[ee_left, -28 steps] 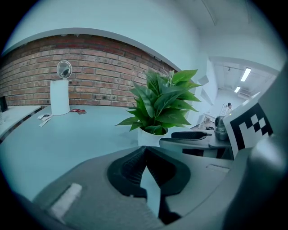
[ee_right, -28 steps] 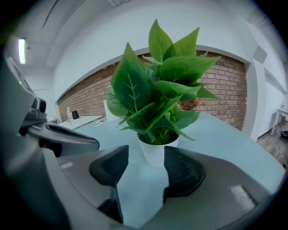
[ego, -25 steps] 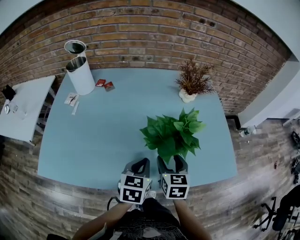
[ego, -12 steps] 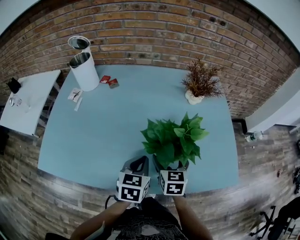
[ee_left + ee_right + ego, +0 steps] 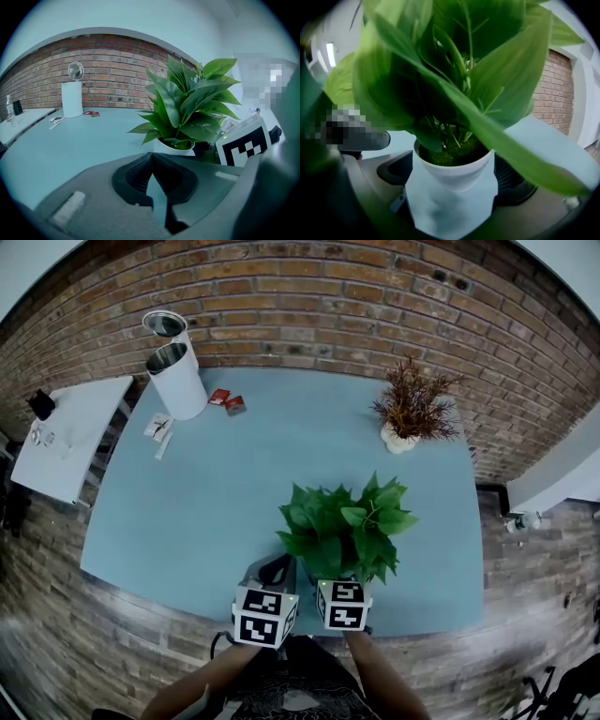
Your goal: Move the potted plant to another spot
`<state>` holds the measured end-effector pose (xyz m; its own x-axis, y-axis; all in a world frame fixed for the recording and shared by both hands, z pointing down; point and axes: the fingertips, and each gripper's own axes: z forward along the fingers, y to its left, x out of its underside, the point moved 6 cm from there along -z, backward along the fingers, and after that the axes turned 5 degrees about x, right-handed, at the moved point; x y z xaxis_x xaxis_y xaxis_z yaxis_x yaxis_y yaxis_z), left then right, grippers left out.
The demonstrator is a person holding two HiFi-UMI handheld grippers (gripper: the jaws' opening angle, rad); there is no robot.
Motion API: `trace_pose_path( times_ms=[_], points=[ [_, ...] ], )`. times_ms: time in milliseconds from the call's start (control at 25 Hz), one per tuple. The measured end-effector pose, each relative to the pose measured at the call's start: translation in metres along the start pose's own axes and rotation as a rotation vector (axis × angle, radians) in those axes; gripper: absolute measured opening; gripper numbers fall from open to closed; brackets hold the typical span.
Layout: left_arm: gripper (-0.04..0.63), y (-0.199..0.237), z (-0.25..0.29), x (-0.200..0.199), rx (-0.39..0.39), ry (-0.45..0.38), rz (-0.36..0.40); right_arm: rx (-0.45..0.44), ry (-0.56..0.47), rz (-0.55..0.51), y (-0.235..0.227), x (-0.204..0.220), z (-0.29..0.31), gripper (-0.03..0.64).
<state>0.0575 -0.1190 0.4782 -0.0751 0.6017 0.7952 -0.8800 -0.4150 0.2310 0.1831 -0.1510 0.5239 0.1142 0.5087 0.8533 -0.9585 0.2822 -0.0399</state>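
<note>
The blue table (image 5: 187, 521) fills most of the head view, against a brick wall, with a white side table (image 5: 70, 437) off its left end. The potted plant (image 5: 342, 526) stands close to the near edge, a little right of the middle, directly in front of the person.

The right gripper (image 5: 454, 183) has just been opening and its jaws stand wide, with the white pot (image 5: 457, 171) between them. The left pad is clear of the pot. The right pad lies very close to it, and I cannot tell whether they touch. The left gripper (image 5: 151, 159) hovers just beside the plant's left side, its jaws closed tip to tip on nothing.

Bare tabletop stretches left of the plant and back toward the wall. At the far left corner stands a white bin (image 5: 176, 381), and at the far right a dried plant (image 5: 412, 409). Two red packets (image 5: 227, 401) lie near the bin, and some white slips (image 5: 159, 430) near the left edge.
</note>
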Motion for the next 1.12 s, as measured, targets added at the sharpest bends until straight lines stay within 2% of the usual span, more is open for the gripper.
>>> trace_pose_path(
  times_ms=[280, 400, 1120],
  points=[
    [-0.002, -0.002, 0.001, 0.002, -0.027, 0.015, 0.005, -0.01, 0.0, -0.024, -0.004, -0.002, 0.002, 0.518],
    [-0.002, -0.001, 0.003, 0.002, -0.029, 0.013, 0.004, -0.002, 0.0, -0.042, -0.008, -0.004, 0.001, 0.471],
    [-0.002, 0.028, -0.003, 0.001, 0.041, 0.0, 0.035, 0.058, -0.011, -0.009, 0.004, -0.001, 0.006, 0.463]
  ],
)
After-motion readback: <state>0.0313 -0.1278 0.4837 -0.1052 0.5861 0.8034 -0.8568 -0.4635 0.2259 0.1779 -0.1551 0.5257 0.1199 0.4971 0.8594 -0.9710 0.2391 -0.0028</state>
